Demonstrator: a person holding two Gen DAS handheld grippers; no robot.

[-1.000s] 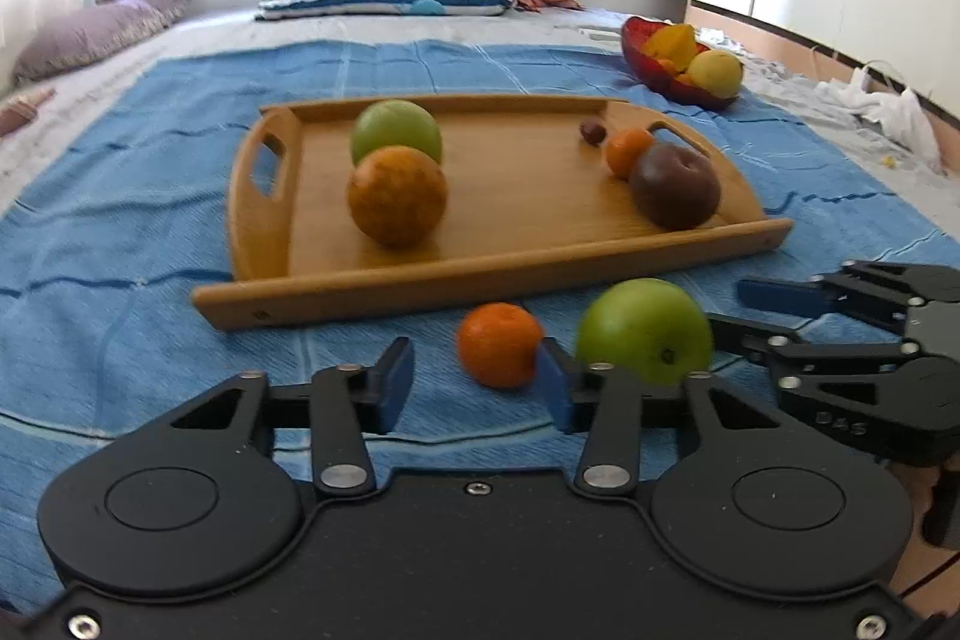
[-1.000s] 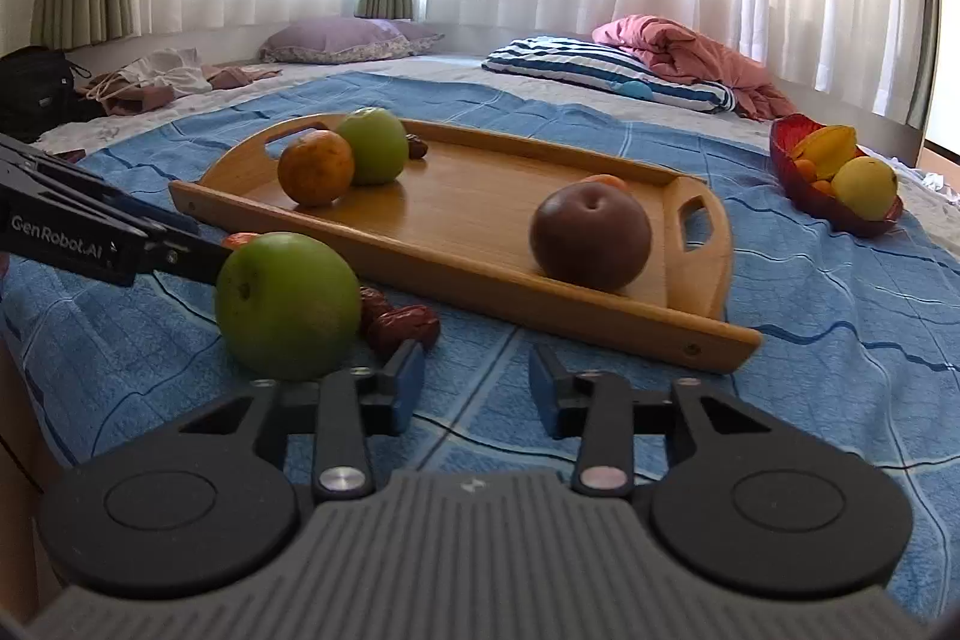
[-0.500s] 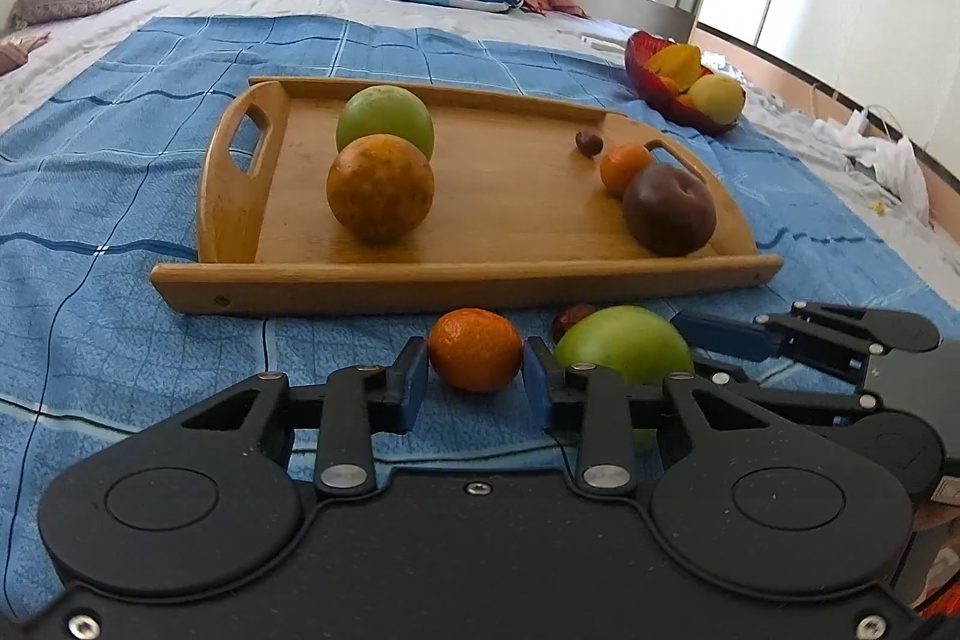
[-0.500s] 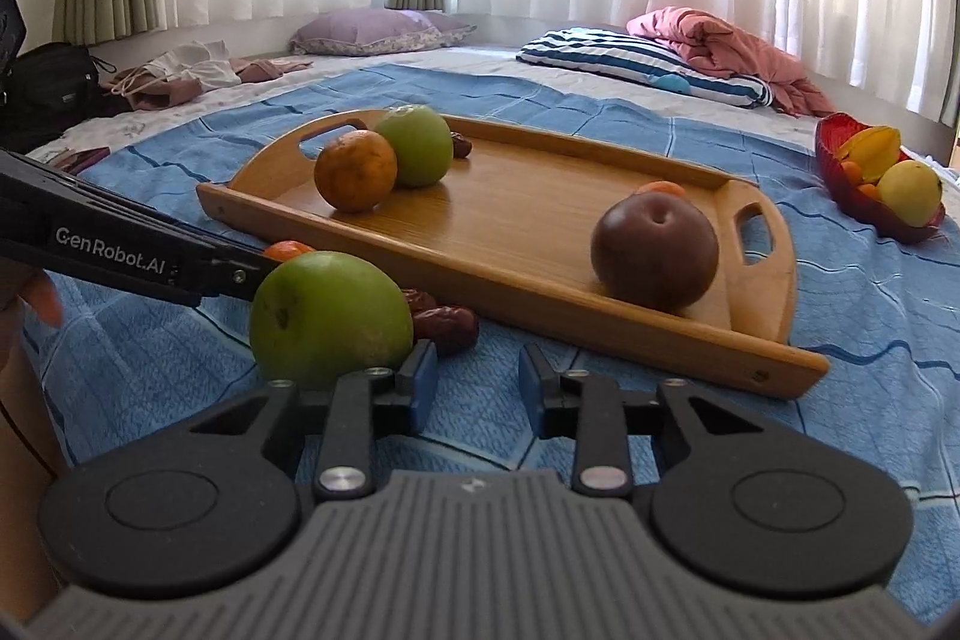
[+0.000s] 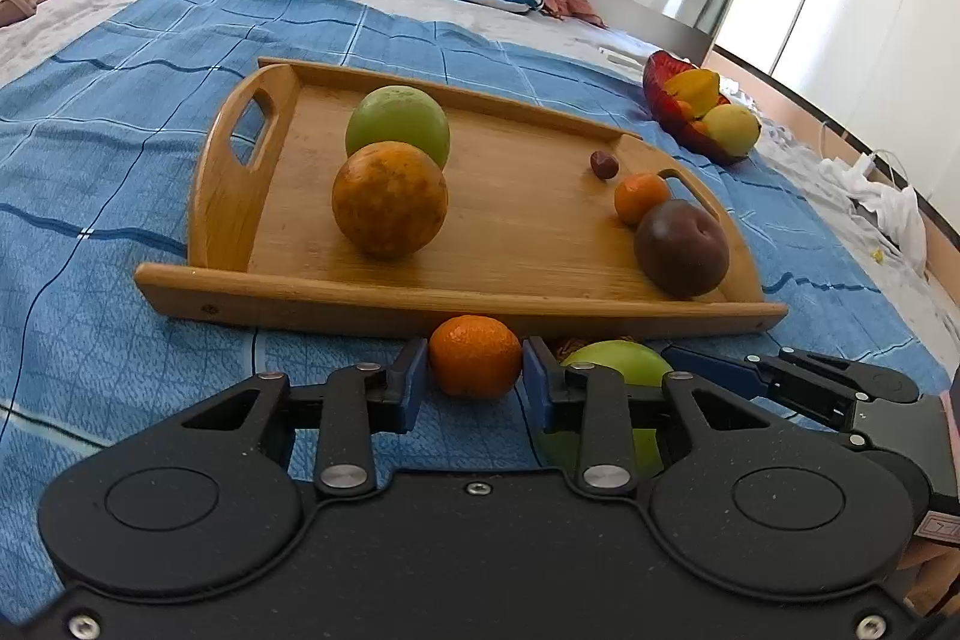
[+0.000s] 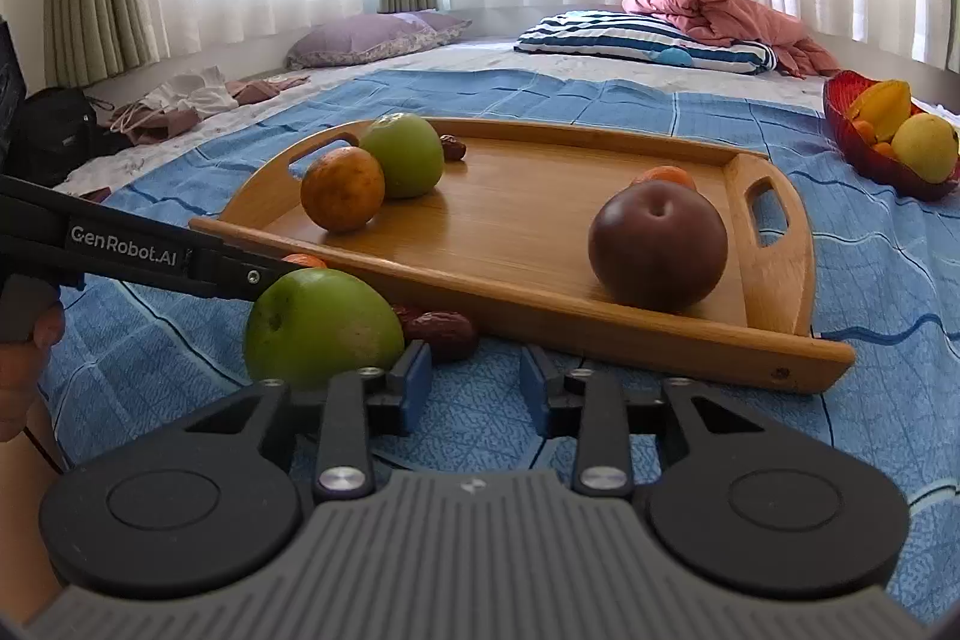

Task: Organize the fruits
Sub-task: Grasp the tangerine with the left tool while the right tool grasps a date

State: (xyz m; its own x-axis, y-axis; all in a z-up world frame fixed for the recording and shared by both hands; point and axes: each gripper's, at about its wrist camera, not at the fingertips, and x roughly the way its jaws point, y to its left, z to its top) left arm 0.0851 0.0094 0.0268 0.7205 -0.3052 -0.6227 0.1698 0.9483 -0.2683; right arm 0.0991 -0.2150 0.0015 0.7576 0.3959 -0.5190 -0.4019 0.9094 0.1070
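Mandarin [image 5: 475,355] lies on the blue bedcover [image 5: 120,196] just near of the wooden tray's [image 5: 456,305] front rail, caught between the pads of the left gripper [image 5: 474,381], jaws narrow on it; tray lies straight beyond, so lift and carry far; right gripper [image 6: 474,381] is opening with nothing between, green apple [image 6: 324,328] just to its left.

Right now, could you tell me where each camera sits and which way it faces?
Left wrist: on the left gripper, angled down at the small orange between its pads, tray beyond; right gripper intrudes.
Right wrist: on the right gripper, jaws opening on nothing, beside the green apple; a hand shows.
Shared: tray, apple, fruit bowl.
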